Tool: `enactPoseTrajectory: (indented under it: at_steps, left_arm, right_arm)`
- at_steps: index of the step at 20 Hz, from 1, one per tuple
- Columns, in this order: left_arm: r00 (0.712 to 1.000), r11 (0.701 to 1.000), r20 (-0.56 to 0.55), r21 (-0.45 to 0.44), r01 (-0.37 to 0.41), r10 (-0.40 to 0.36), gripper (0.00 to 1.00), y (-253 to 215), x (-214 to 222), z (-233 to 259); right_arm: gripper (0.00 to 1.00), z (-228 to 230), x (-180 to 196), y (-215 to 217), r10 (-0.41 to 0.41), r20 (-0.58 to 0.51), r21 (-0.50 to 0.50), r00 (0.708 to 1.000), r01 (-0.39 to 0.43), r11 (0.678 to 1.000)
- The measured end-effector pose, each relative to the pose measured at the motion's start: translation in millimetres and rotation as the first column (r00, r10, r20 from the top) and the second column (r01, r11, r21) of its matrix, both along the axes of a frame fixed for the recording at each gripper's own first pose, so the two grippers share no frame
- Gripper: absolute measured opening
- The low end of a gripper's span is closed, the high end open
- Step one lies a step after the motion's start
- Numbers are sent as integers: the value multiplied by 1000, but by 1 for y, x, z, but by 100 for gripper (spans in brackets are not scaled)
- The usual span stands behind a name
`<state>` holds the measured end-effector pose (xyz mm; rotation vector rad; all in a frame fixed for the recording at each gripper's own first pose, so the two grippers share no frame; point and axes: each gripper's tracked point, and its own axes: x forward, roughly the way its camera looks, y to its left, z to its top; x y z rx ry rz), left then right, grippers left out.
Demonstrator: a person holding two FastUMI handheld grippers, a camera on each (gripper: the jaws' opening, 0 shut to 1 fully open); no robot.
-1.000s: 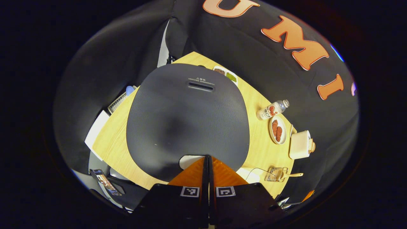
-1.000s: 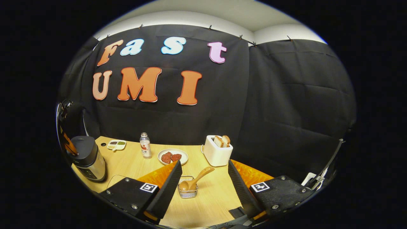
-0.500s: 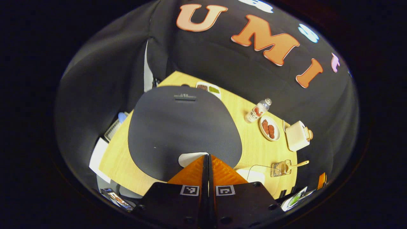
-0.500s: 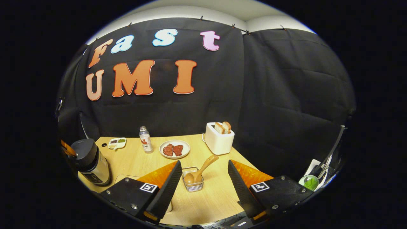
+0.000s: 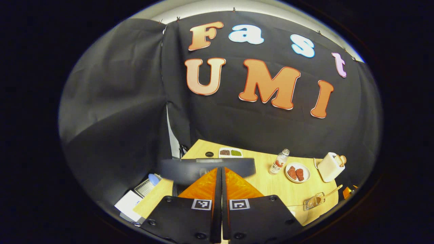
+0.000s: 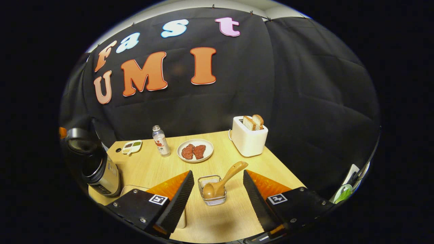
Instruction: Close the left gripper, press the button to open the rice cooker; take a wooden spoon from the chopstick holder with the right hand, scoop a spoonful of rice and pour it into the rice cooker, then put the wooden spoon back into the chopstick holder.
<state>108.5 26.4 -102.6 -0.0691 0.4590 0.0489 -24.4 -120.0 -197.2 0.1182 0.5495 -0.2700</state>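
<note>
Black cloth backs our pale wood-grain counter, where the wire-mesh chopstick holder sits straight ahead of our right gripper, framed between its wide-spread fingers, with the smooth wooden spoon bowl-down inside and its handle leaning up and away to the right. We judge this hand far nearer the spoon than our left gripper, whose fingers are pressed together above the rice cooker, a metal-sided cylinder standing at the counter's left edge with its dark lid raised.
</note>
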Motion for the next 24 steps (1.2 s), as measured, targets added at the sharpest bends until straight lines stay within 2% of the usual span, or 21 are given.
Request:
enactPoseTrajectory:
  at_steps: [5, 6, 10, 11, 12, 14, 16, 19, 21, 23, 24]
  left_arm:
    - [994, 991, 110, 133, -31, 16, 6, -20, -21, 25]
    - [992, 988, 126, 150, -41, 22, 0, -23, -24, 30]
    - [984, 981, 171, 182, -73, 42, 15, -31, -44, 46]
    - [983, 979, 179, 188, -76, 42, 27, -36, -46, 47]
    - [982, 977, 183, 196, -80, 43, 33, -39, -53, 47]
    - [982, 973, 184, 216, -86, 46, 52, -44, -61, 47]
    - [983, 966, 176, 240, -101, 59, 78, -48, -68, 44]
    - [985, 961, 147, 250, -120, 85, 78, -51, -78, 34]
    - [986, 958, 128, 251, -137, 107, 78, -51, -88, 29]
    - [985, 953, 120, 260, -154, 126, 78, -51, -94, 28]
    - [984, 951, 118, 265, -160, 132, 55, -51, -97, 26]
  right_arm:
    - [91, -43, 19, -16, 27, -77, 67, 997, -22, 998]
    - [91, -52, 22, -16, 35, -96, 80, 995, -27, 996]
    - [92, -81, 33, -18, 63, -146, 136, 987, -43, 990]
    - [92, -87, 35, -19, 65, -158, 151, 985, -41, 988]
    - [92, -94, 37, -20, 66, -168, 167, 984, -38, 985]
    - [91, -106, 39, -21, 66, -189, 215, 980, -24, 976]
    - [90, -116, 44, -18, 67, -197, 269, 978, -12, 963]
    - [82, -130, 56, -18, 71, -183, 305, 981, -12, 952]
    - [71, -133, 64, -15, 87, -166, 322, 982, -29, 946]
    - [55, -136, 70, -17, 97, -141, 325, 985, -47, 945]
    - [49, -136, 72, -14, 113, -133, 335, 985, -63, 940]
